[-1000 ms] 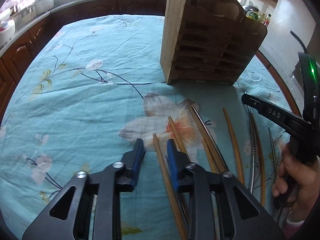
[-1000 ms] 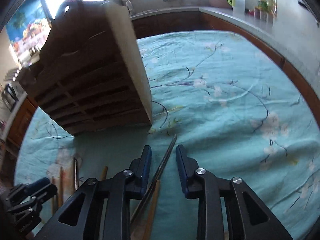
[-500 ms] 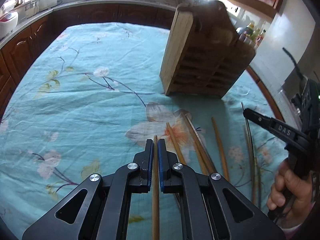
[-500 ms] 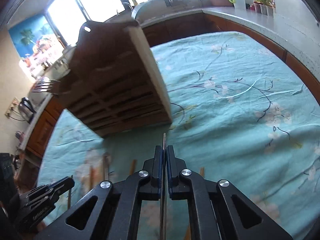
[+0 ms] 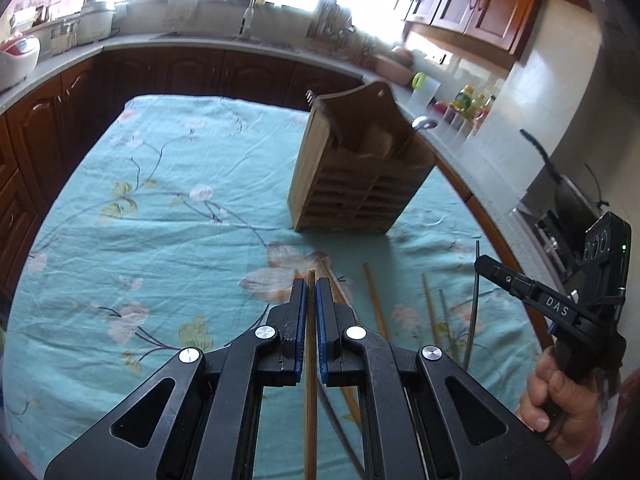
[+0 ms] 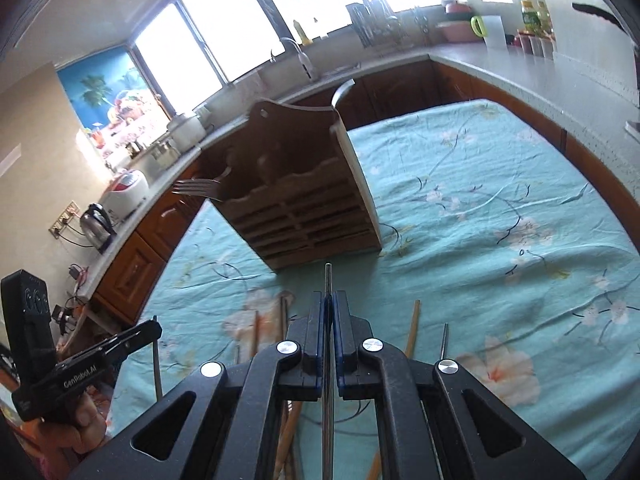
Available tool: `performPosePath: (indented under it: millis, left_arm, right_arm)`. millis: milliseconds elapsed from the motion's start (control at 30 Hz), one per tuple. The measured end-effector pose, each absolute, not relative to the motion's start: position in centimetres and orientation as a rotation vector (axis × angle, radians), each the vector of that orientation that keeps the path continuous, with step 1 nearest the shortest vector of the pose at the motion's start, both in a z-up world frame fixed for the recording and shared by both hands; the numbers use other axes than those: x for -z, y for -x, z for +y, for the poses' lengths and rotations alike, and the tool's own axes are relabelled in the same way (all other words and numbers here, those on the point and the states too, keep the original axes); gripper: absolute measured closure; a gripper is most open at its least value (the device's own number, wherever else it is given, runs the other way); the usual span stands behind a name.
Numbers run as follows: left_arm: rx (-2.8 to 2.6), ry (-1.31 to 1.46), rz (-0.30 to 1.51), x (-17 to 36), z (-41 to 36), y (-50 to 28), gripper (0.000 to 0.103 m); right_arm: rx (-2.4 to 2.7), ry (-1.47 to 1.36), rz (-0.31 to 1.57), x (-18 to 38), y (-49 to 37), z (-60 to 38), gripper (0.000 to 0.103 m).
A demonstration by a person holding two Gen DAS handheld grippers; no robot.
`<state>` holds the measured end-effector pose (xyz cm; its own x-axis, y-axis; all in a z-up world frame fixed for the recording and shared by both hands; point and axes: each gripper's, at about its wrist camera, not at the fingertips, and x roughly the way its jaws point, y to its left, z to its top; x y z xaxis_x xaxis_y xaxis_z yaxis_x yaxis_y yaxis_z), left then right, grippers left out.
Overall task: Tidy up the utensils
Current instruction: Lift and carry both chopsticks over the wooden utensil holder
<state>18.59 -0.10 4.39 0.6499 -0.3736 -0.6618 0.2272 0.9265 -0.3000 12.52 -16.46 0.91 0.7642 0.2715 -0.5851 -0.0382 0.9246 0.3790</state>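
A slatted wooden utensil holder (image 5: 360, 176) (image 6: 296, 200) stands on the teal flowered tablecloth (image 5: 160, 220), with a fork (image 6: 196, 189) and a spoon (image 5: 423, 122) sticking out of it. My left gripper (image 5: 311, 286) is shut on a wooden chopstick (image 5: 310, 380), lifted above the cloth, short of the holder. My right gripper (image 6: 328, 296) is shut on a thin metal chopstick (image 6: 328, 280), also raised and pointing at the holder's base. Several wooden and metal chopsticks (image 5: 374, 304) (image 6: 412, 328) lie loose on the cloth below both grippers.
Dark wooden cabinets and a grey counter (image 5: 200, 44) ring the table, with a sink tap (image 6: 300, 56), a kettle (image 6: 98, 220), a rice cooker (image 6: 126, 192) and bottles (image 5: 466, 100). A person's hand (image 5: 556, 396) holds the right gripper's handle.
Both grippers closed on a chopstick each, the left on a wooden one, the right on a metal one. Both then rose off the cloth, so the holder now looks farther away.
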Motion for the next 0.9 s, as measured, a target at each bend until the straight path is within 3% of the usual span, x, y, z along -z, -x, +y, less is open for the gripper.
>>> performPosePath:
  millis: [900]
  left_arm:
    - [0.402, 0.214, 0.62, -11.0, 0.6, -14.6, 0.099]
  right_arm:
    - [-0.212, -0.347, 0.464, -8.3, -5.7, -18.9, 0.099]
